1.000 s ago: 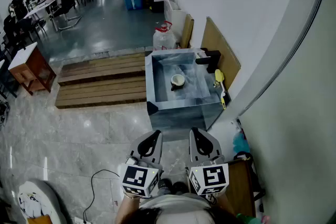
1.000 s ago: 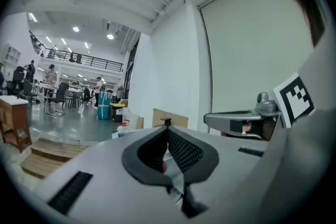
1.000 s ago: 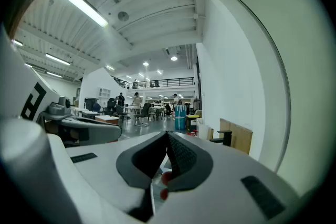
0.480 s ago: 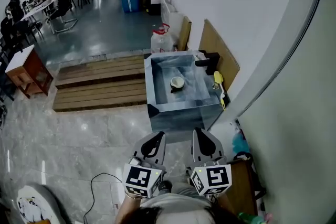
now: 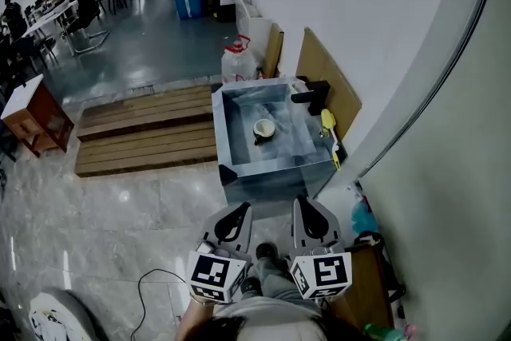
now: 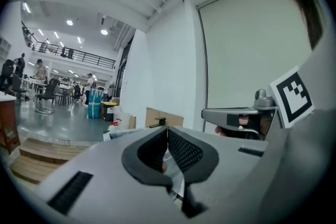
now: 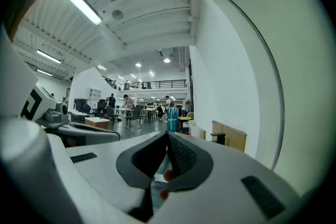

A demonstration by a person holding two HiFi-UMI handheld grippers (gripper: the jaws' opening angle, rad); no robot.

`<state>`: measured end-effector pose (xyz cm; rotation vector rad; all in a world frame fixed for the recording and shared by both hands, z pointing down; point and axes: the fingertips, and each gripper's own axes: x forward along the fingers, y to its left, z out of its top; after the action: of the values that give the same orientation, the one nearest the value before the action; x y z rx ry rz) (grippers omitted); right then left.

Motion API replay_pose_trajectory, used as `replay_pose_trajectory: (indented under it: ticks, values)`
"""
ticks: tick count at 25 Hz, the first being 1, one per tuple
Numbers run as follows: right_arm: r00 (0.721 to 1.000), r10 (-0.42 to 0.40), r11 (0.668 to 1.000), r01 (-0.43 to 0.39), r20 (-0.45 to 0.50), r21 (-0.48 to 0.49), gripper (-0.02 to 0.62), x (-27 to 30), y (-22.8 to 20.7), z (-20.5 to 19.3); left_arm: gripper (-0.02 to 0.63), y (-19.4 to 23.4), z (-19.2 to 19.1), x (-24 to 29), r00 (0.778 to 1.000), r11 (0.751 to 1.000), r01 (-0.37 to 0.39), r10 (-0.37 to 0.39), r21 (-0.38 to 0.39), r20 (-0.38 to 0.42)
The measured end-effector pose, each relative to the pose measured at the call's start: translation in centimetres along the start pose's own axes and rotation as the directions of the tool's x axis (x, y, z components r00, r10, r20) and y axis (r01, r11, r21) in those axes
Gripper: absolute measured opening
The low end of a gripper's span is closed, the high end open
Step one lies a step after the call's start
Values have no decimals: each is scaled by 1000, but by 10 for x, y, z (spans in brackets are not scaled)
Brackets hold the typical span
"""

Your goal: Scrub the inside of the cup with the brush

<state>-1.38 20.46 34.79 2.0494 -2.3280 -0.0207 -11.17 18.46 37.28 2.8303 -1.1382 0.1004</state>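
Cup [image 5: 264,128], round and pale, in boxy metal sink [image 5: 271,173]; left tongs [image 5: 238,206] and right tongs [image 5: 300,200] closed, empty.

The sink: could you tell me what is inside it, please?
One cup sits on the sink floor, about mid-basin. The yellow brush lies outside, on the right rim. The near wall hides the floor's closest strip.

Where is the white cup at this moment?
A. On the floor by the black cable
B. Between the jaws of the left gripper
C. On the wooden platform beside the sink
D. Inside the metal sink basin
D: in the head view the cup rests on the bottom of the sink, far from both grippers.
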Motion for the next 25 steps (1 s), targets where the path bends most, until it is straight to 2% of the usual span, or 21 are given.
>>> replay_pose_trajectory:
  ticks: [25]
  values:
    - [999, -26, 999, 27, -31, 28, 25, 107, -101, -22, 9, 30, 0, 152, 998, 999, 31, -30, 14, -50]
